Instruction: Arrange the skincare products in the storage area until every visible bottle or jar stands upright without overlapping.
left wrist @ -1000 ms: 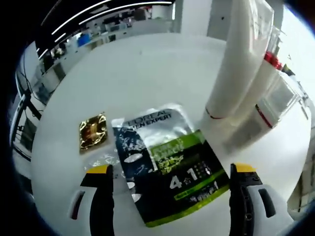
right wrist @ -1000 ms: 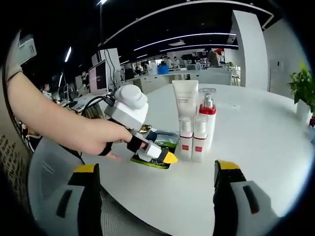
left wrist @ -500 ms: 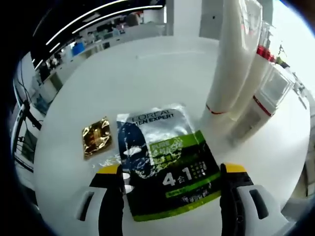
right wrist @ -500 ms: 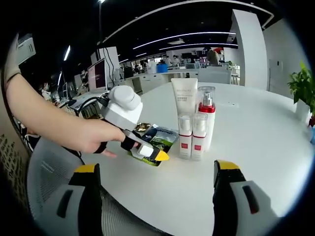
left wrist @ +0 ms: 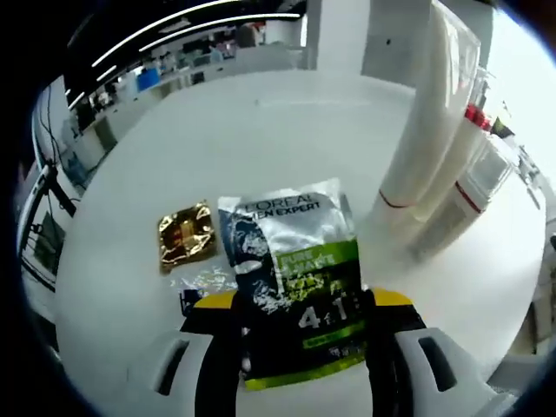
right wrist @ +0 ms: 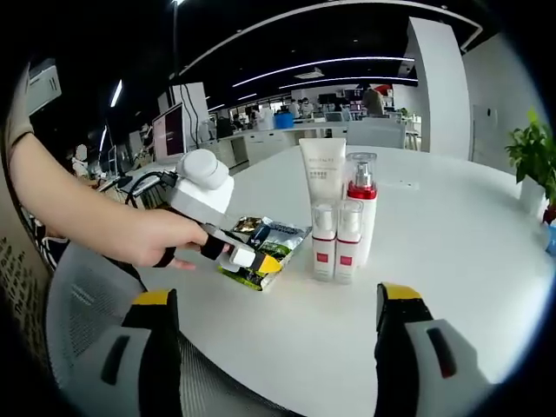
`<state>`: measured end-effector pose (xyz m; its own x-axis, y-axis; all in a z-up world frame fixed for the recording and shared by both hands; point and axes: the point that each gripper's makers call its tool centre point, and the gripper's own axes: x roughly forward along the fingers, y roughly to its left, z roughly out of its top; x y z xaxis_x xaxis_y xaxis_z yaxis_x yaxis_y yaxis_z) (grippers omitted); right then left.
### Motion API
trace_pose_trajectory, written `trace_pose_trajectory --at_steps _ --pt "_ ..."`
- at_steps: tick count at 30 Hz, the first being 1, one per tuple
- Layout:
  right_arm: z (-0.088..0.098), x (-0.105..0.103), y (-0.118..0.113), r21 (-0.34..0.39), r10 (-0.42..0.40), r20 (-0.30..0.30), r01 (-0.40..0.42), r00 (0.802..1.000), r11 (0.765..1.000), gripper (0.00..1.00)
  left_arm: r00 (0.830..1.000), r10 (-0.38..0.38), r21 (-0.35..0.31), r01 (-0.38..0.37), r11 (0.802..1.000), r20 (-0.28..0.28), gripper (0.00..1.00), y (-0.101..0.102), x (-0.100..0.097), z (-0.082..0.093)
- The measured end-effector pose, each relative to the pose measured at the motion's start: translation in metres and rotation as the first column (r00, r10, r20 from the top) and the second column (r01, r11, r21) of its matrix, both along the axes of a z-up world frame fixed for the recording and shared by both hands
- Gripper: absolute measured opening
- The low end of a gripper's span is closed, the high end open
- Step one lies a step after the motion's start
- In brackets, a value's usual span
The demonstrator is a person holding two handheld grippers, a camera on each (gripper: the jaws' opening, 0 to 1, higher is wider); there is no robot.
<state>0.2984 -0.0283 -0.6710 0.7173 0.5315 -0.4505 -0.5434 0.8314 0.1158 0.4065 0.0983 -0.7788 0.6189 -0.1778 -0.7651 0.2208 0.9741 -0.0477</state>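
Foil sachet point(left wrist: 295, 287) edges pinched (seemingly) by left gripper point(left wrist: 301, 300).

A white tube point(right wrist: 322, 178) is seen standing cap-down on the white table, with a red-collared pump bottle point(right wrist: 362, 213) touching it at 3 o'clock. Two small clear-capped bottles point(right wrist: 335, 243) with red labels stand upright, side by side, just in front. A dark and green sachet point(left wrist: 294, 278) lies flat at their 9 o'clock, with a small gold packet point(left wrist: 185, 235) just beside it.
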Motion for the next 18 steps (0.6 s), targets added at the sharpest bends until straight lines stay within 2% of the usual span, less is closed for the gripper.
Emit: trace_pose_trajectory --at_steps 4,6,7,8,15,18 --pt "-0.0001 0.0003 -0.0005 -0.001 -0.003 0.0 0.003 1.0 1.0 0.94 1.0 -0.005 0.023 0.005 1.0 0.01 0.56 -0.0022 0.0001 -0.0013" --pt "-0.0001 0.0005 -0.0011 -0.002 -0.006 0.0 0.006 1.0 1.0 0.94 1.0 -0.026 0.048 0.025 0.999 0.014 0.58 -0.004 0.0 -0.0029" --pt "-0.0002 0.0006 -0.0013 -0.002 -0.007 0.0 0.007 1.0 1.0 0.94 0.998 -0.068 0.077 0.067 0.995 0.005 0.58 -0.0042 -0.0022 -0.0036" --pt "-0.0003 0.0008 -0.0017 -0.002 -0.009 -0.001 0.009 1.0 1.0 0.94 0.999 -0.046 0.063 0.045 0.997 0.022 0.57 -0.0042 0.0 -0.0011" --pt "-0.0009 0.0011 -0.0027 -0.007 -0.013 -0.001 0.013 1.0 1.0 0.94 0.999 -0.039 0.05 0.038 0.998 0.032 0.55 -0.0038 0.0001 -0.0027" --pt "-0.0012 0.001 -0.0032 -0.008 -0.015 -0.002 0.015 1.0 1.0 0.93 0.999 -0.033 0.035 0.032 0.999 0.033 0.48 -0.0055 -0.0019 -0.0032"
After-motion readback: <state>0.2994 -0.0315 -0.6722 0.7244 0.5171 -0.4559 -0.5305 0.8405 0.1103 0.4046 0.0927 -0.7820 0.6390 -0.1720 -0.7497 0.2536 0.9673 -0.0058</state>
